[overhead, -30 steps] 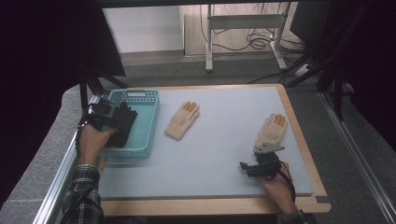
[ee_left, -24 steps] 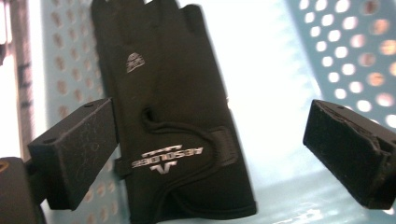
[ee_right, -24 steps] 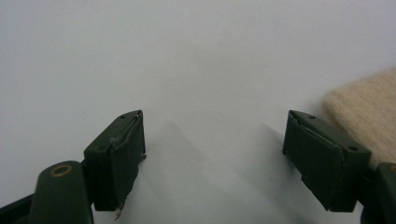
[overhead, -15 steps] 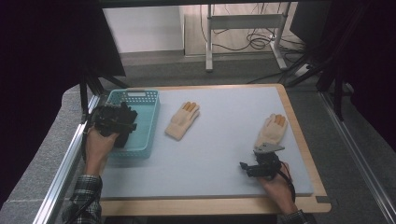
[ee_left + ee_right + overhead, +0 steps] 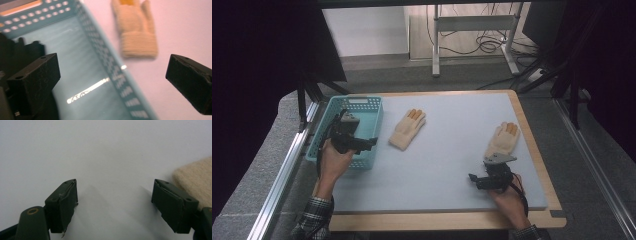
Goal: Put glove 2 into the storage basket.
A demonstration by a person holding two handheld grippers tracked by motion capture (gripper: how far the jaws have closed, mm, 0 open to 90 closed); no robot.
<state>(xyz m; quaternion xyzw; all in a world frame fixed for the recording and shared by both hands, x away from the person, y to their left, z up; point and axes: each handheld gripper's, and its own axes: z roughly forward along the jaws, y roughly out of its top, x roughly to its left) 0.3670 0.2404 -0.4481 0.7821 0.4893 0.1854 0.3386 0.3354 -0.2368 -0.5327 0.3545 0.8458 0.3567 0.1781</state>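
Black jaws on our left tool point(image 5: 362, 142) stand wide apart with nothing between them, and they've just been opening that last bit. In the left gripper view one jaw hangs over the floor of the teal basket point(image 5: 82, 75) while the other is out past the basket's perforated wall, over the table. Something dark point(image 5: 22, 50) lies in the basket behind the jaw on that side, too blurry for us to tell what it is. From the high view the left tool sits over the near right part of the basket point(image 5: 368, 107), pointing toward the middle of the table.

Just past the basket wall lies a beige knit glove point(image 5: 407, 130) with orange fingertips, flat on the grey table point(image 5: 447, 155), cuff end toward the basket, near it but not touching. In the left gripper view that glove point(image 5: 136, 32) shows straight ahead between the jaws, farther off.

Our right tool point(image 5: 484, 181) is low near the front right of the table, jaws also spread wide and empty, over bare surface. The second beige glove point(image 5: 502, 141) lies just beyond it; in the right gripper view its knit cuff point(image 5: 195, 180) peeks in right behind one jaw, though we can't tell if they touch.
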